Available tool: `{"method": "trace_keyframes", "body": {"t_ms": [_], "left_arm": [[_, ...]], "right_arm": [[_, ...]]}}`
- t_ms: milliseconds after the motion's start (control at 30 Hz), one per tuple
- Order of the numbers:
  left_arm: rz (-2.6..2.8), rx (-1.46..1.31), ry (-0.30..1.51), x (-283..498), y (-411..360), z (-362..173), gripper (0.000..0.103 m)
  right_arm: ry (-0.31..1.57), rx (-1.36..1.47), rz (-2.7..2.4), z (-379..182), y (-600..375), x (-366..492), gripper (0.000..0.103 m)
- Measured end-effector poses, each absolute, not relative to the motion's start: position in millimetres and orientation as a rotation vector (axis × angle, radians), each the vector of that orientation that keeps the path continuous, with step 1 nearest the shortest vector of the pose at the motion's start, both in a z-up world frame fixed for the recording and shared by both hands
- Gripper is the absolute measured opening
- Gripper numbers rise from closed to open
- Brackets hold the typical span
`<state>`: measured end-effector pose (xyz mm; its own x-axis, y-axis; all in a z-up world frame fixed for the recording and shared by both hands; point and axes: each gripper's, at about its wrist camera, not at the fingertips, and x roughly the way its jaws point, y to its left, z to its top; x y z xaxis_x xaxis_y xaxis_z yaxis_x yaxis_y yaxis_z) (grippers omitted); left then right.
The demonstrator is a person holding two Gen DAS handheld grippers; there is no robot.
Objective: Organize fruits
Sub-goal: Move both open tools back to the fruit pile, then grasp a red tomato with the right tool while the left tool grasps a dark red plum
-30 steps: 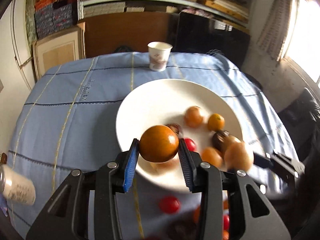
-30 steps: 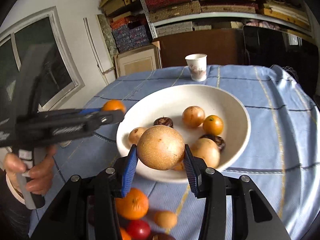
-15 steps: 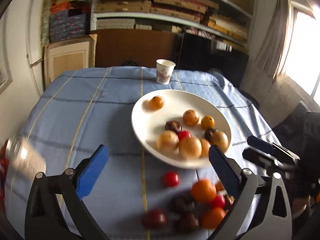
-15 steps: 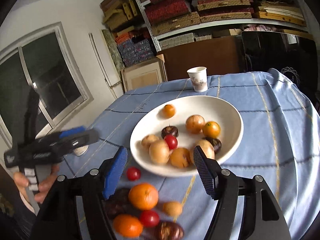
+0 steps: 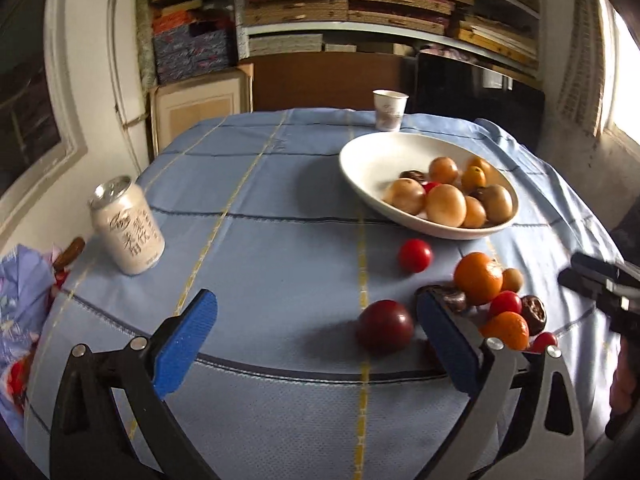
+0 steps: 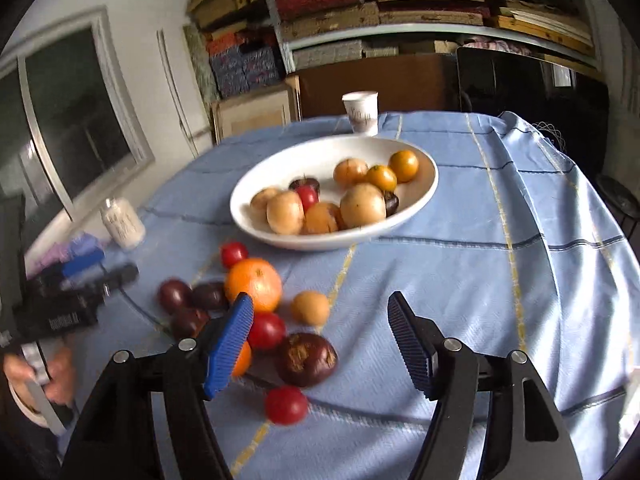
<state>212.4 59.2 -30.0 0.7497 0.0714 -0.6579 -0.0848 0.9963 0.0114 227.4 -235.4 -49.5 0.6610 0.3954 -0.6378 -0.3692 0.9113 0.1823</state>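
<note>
Over blue cloth near table edge, I hold left gripper (image 5: 316,340) and right gripper (image 6: 320,336) wide open, empty. Loose fruit cluster (image 6: 256,312) waits below; shallow white bowl (image 6: 416,196) beyond holds sorted fruit.

The tablecloth (image 5: 280,248) is matt woven blue cloth with yellow stitched lines. The bowl (image 5: 360,160) looks like glossy white ceramic. The can (image 5: 127,226) is metal with a shiny top, the cup (image 5: 389,110) paper. The gripper pads (image 6: 230,344) are ribbed blue plastic or rubber on black matt arms with bright metal pins. The red tomato (image 5: 415,255) is smooth and glossy.
</note>
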Motion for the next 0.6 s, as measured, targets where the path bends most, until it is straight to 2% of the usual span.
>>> {"method": "trace_keyframes", "body": {"t_ms": [200, 267, 600], "left_arm": [[0.032, -0.142, 0.767, 216, 75, -31, 0.098], [0.03, -0.151, 0.765, 215, 76, -31, 0.098], [0.036, -0.126, 0.772, 216, 70, -33, 0.098]], "right_arm": [[0.832, 0.0, 0.528, -63, -232, 212, 0.069], [0.863, -0.018, 0.553, -68, -228, 208, 0.062], [0.903, -0.103, 0.592, -79, -213, 199, 0.048]]}}
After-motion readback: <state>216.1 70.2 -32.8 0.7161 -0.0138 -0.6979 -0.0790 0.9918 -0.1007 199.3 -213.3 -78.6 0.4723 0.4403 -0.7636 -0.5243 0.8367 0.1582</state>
